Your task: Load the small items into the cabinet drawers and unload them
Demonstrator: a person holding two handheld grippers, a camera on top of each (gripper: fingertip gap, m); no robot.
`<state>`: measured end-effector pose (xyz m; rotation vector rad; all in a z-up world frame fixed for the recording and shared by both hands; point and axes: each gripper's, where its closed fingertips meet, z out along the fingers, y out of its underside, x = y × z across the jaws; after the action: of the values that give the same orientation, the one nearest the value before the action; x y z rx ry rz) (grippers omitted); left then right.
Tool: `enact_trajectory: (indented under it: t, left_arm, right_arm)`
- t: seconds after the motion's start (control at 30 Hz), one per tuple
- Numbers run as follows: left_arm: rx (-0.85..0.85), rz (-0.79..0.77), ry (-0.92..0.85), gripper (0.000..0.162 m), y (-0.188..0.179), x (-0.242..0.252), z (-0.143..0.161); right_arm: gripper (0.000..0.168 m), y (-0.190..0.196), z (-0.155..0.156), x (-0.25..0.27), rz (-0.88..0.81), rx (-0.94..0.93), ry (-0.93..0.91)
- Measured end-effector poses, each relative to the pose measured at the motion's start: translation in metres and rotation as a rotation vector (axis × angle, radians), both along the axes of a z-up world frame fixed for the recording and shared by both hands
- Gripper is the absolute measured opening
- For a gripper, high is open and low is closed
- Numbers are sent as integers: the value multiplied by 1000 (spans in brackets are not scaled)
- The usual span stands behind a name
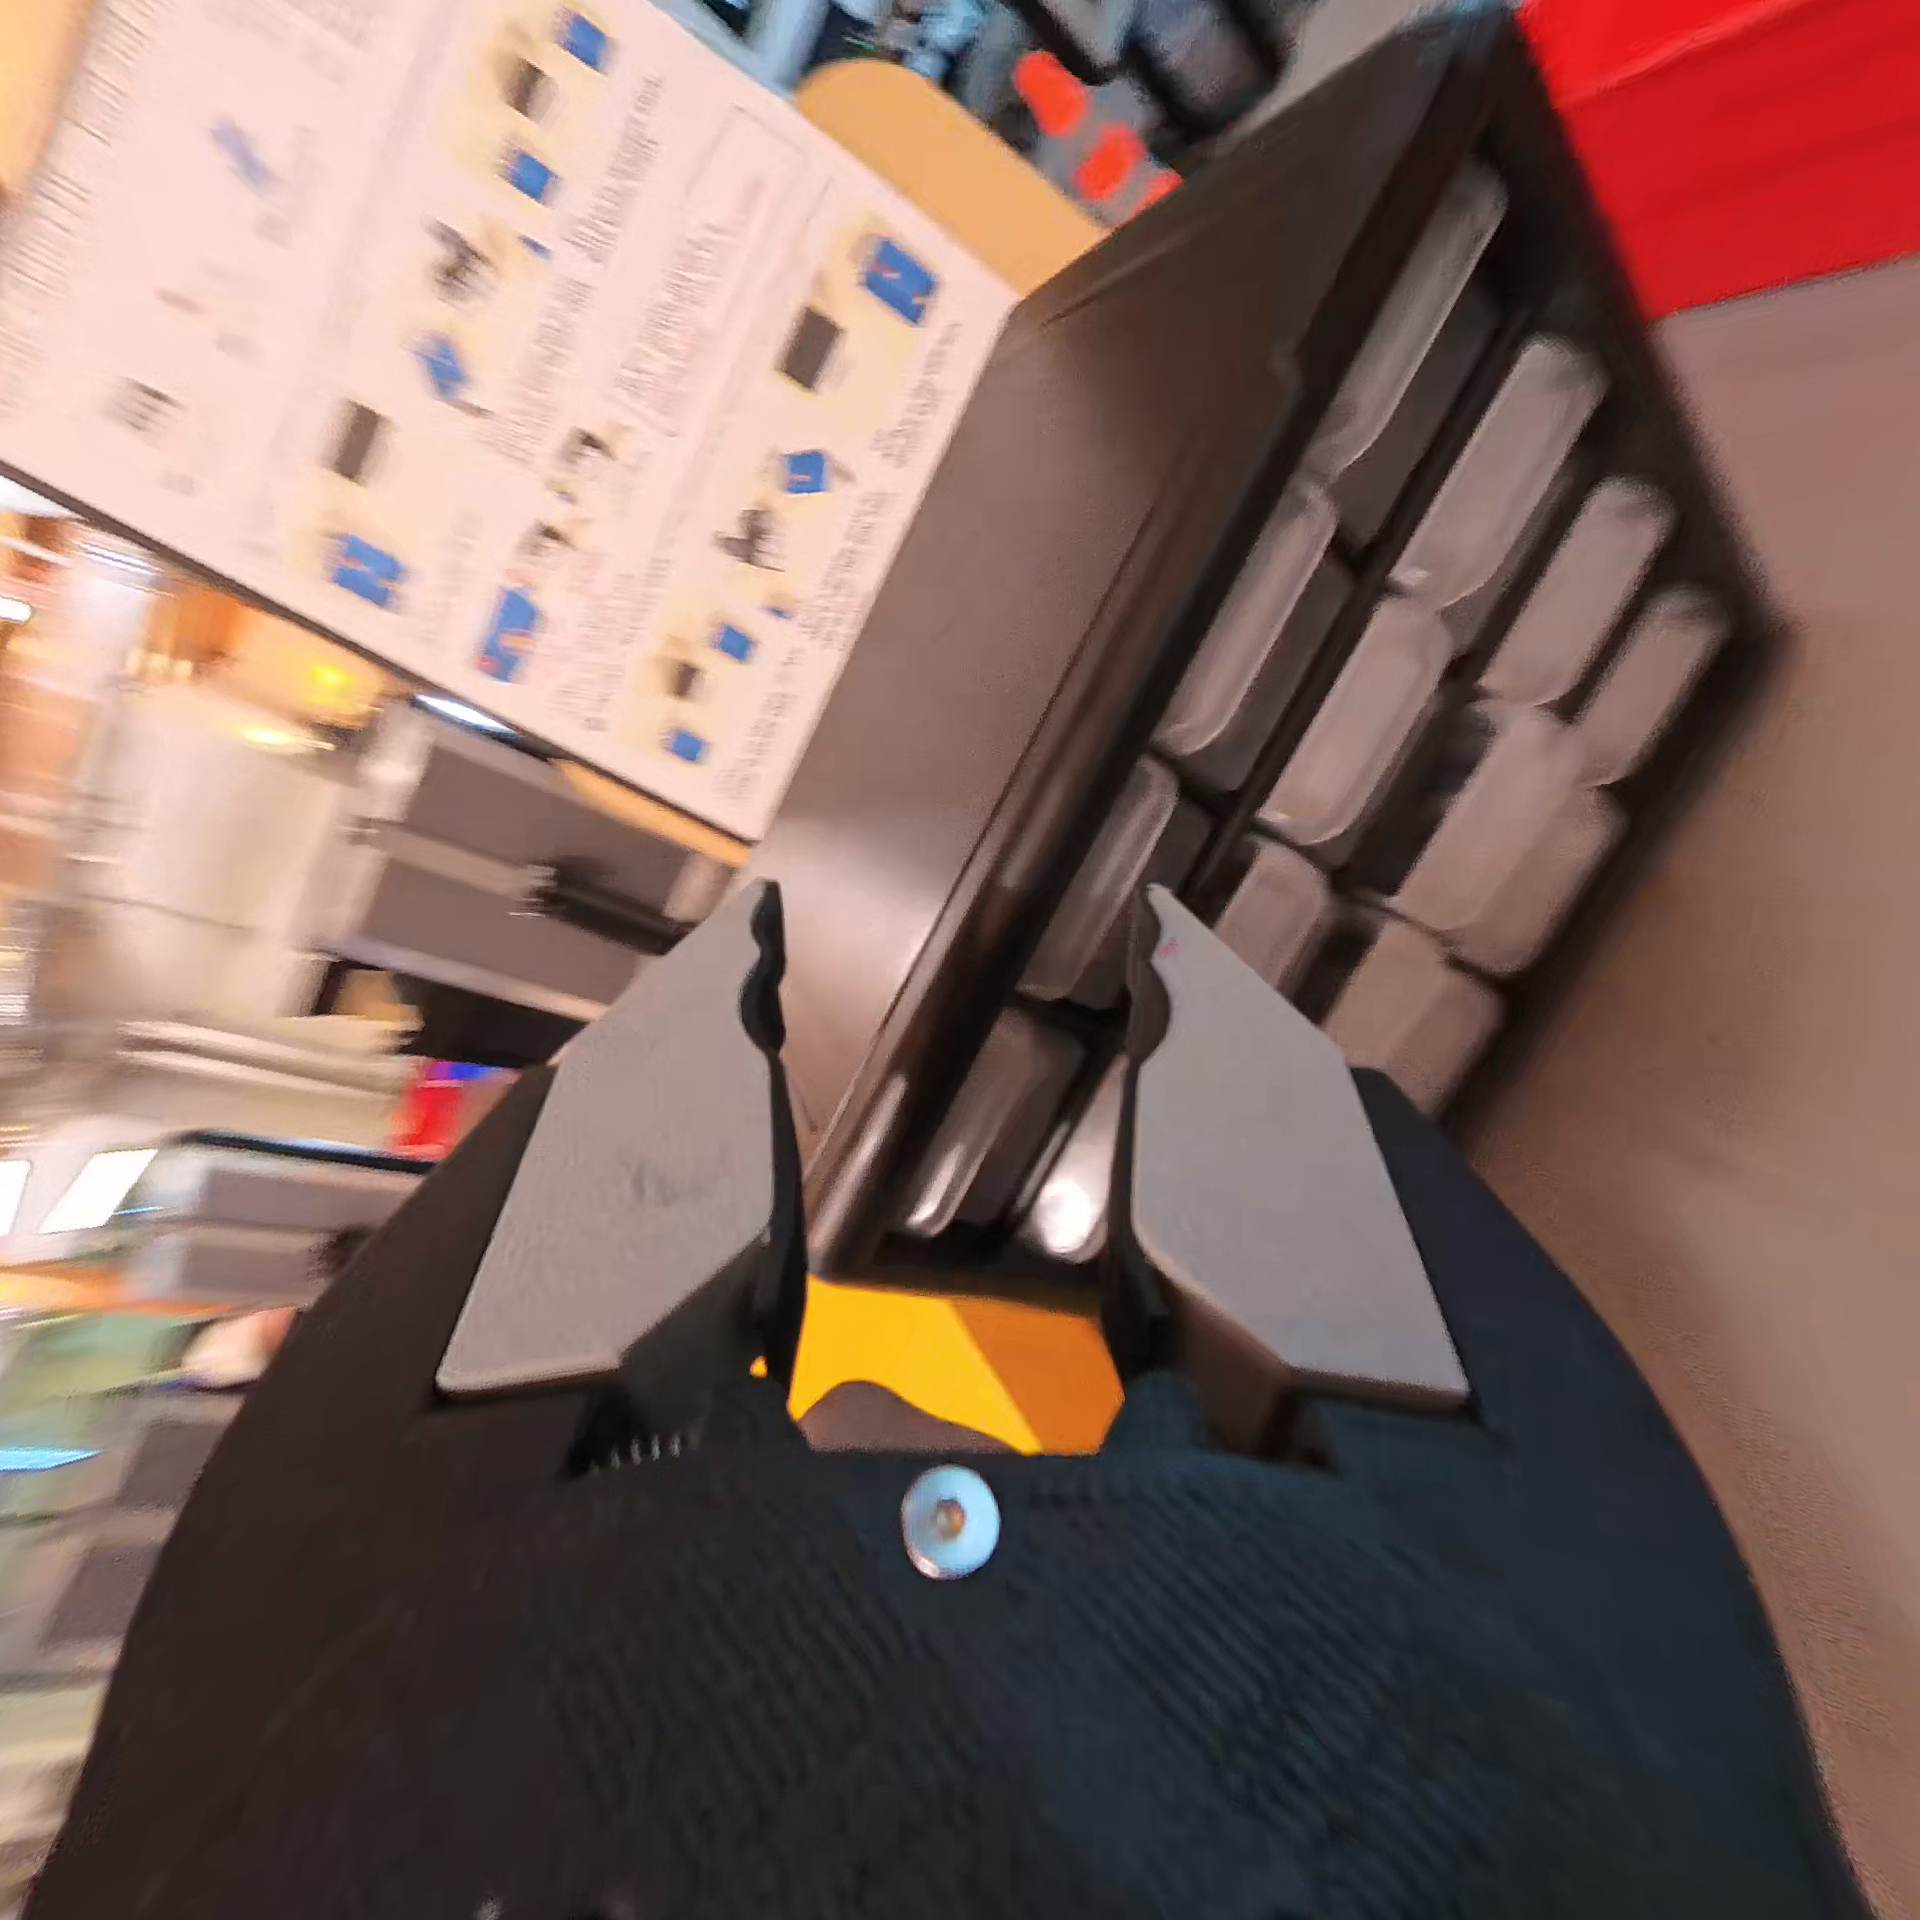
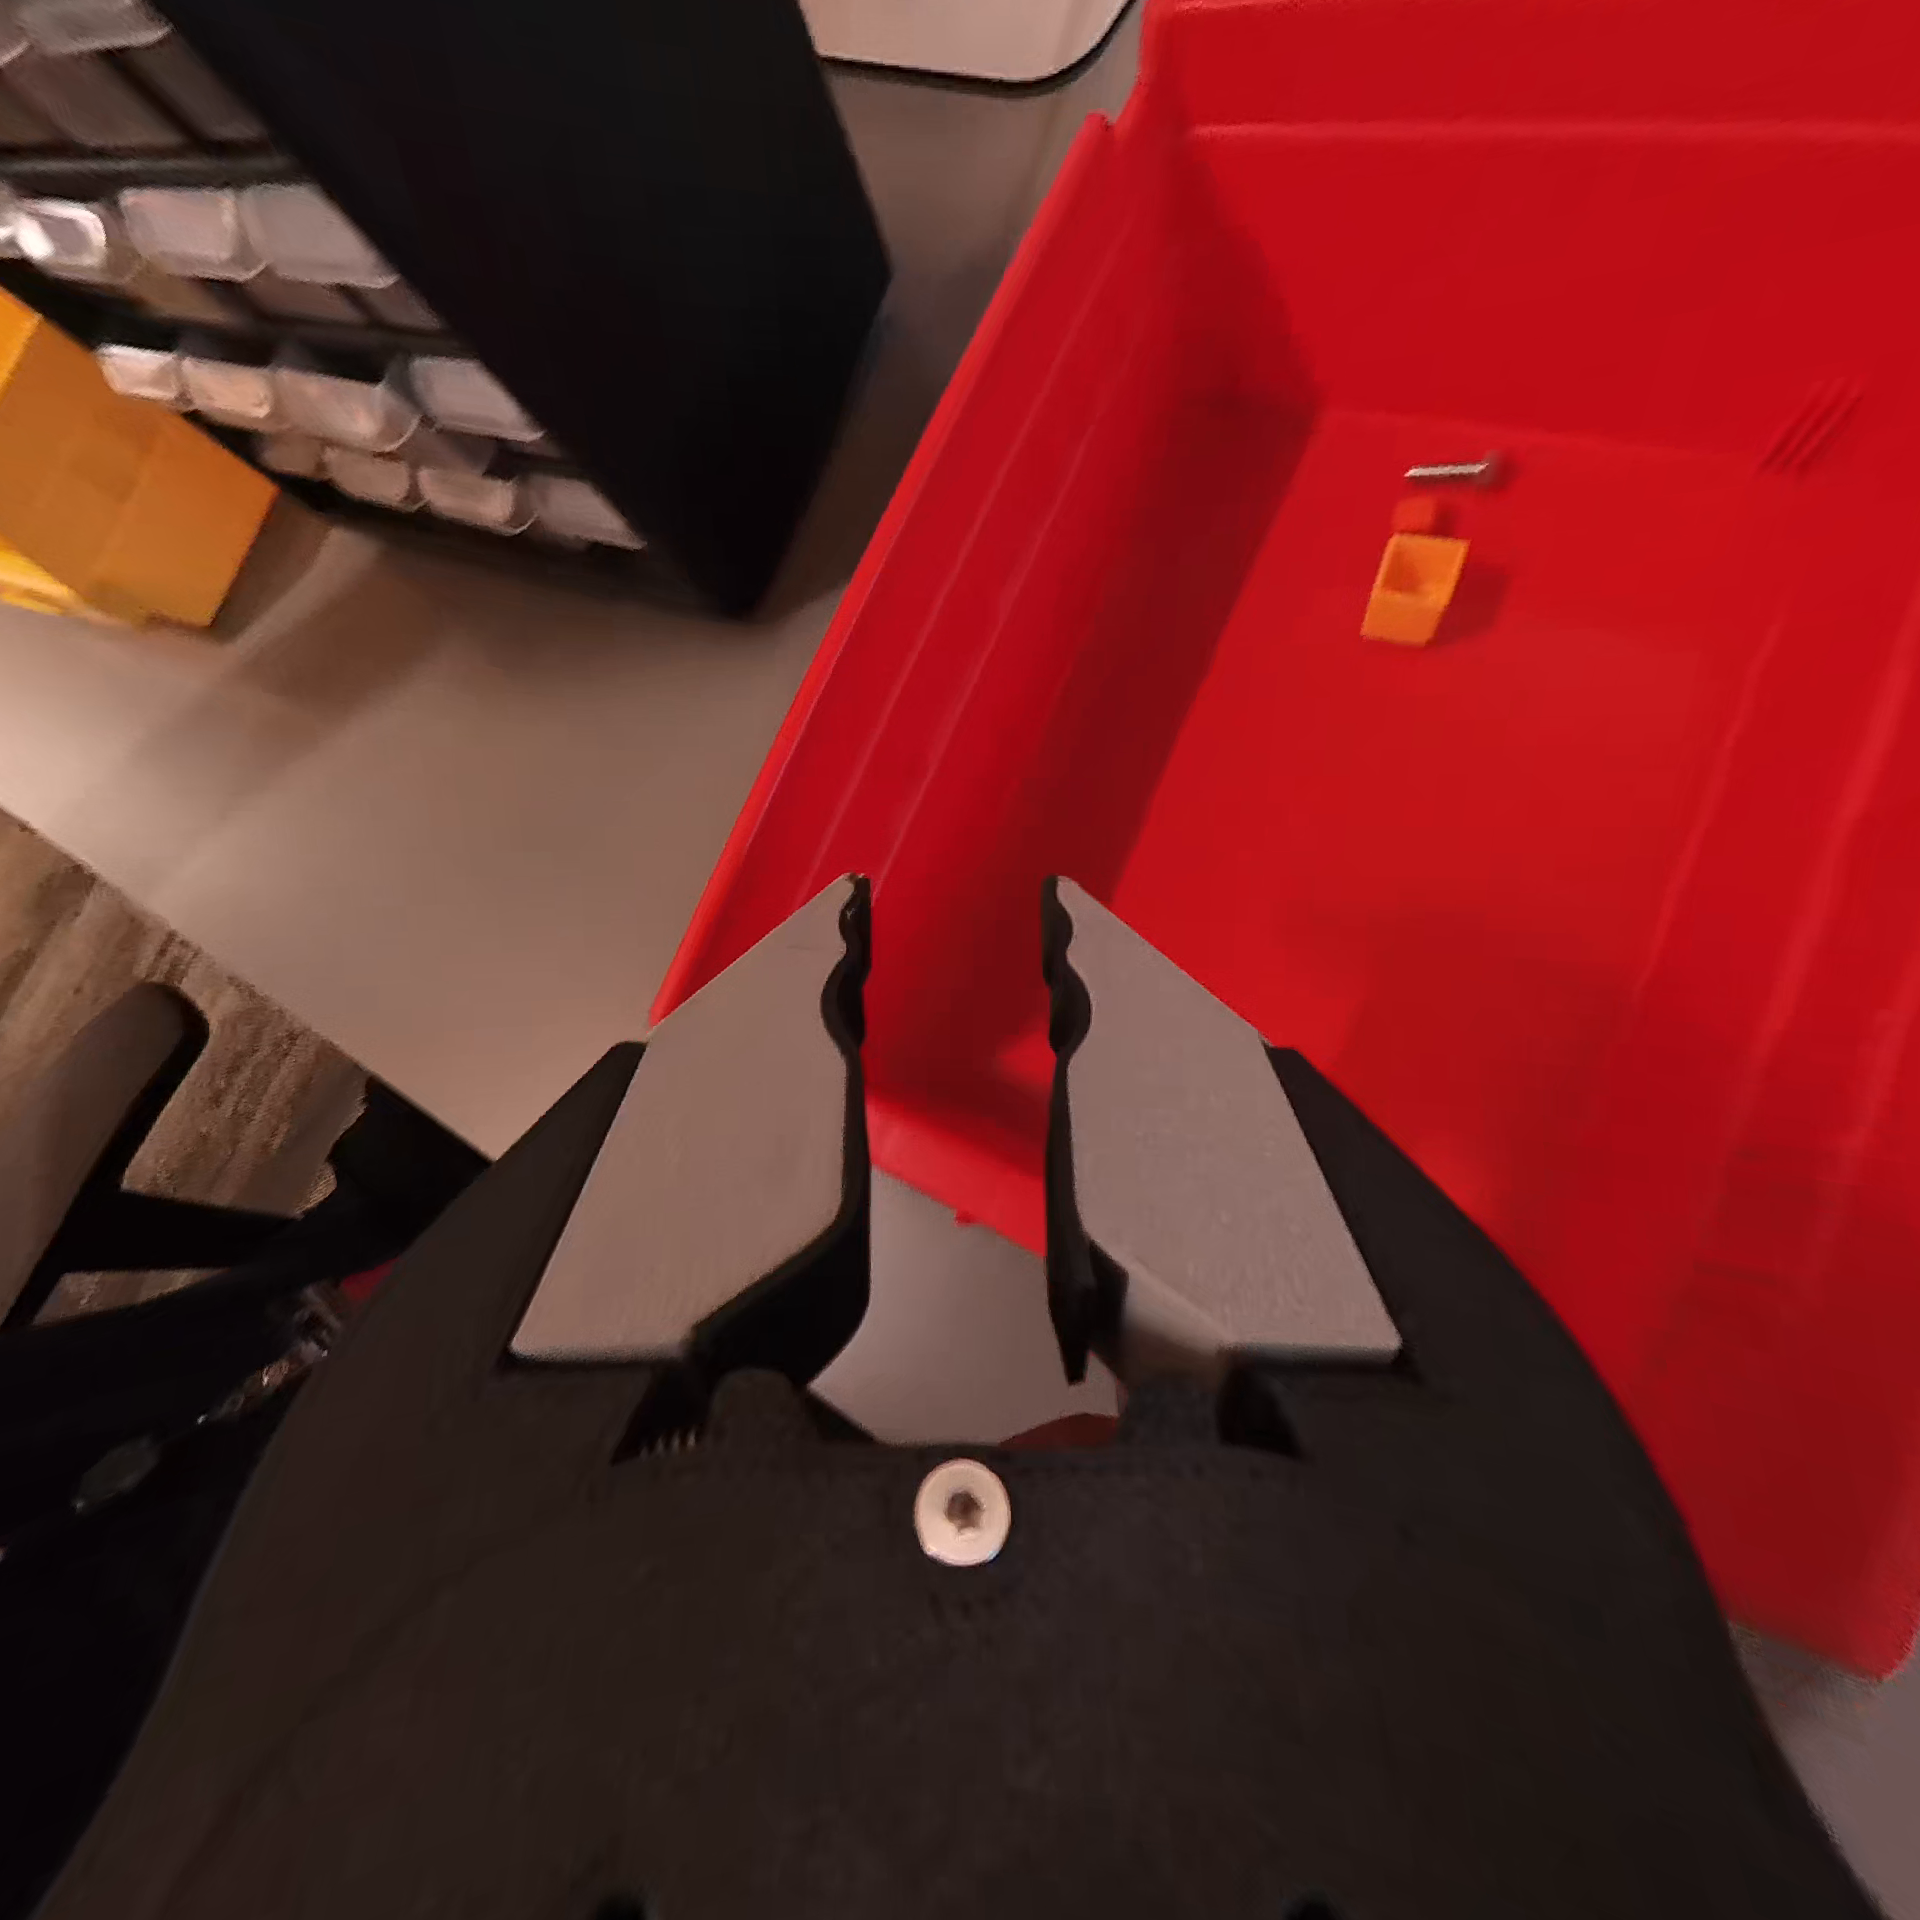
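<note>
The black drawer cabinet (image 1: 1122,582) stands on the grey table (image 2: 436,748) with its clear drawers (image 1: 1496,582) facing outward; every drawer in sight looks closed. The red bin (image 2: 1455,935) sits just right of the cabinet, evidently as the supply tray, close enough for short transfers. On its far floor lie the small items: an orange block (image 2: 1415,601), a small red cube (image 2: 1415,515) and a metal pin (image 2: 1452,470). The right gripper (image 2: 956,904) hangs over the bin's near left wall, tilted down, fingers moderately apart and empty. The left gripper (image 1: 956,914) is rolled sideways at the cabinet's near corner, fingers wide, gripping nothing; a yellow bin (image 1: 935,1361) shows below it. No loading appears begun.
</note>
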<state>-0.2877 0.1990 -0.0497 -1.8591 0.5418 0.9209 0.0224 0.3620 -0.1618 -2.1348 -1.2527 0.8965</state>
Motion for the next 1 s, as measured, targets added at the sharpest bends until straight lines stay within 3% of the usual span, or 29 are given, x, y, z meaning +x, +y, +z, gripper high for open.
enact_trajectory:
  t: [0.17,0.4,0.5,0.6,0.77,0.87,1.0]
  left_arm:
    - [132,37,76,65,6,-5,-7]
    - [348,20,364,66,4,1,-1]
    - [353,13,477,50,5,2,-9]
    - [323,17,477,55,8,0,-15]
    - [375,18,588,58,7,10,-1]
    - [378,11,686,47,7,13,-5]
    - [339,-22,657,23,3,17,-16]
  right_arm:
    - [30,-14,2,1,12,-21,55]
    - [30,-27,9,0,41,-23,85]
    - [30,-29,12,0,49,-30,98]
    - [30,-30,12,0,54,-31,97]
    - [30,-31,10,-1,55,-48,109]
    - [30,-33,8,-3,62,-62,113]
    - [30,-40,7,-6,84,-62,100]
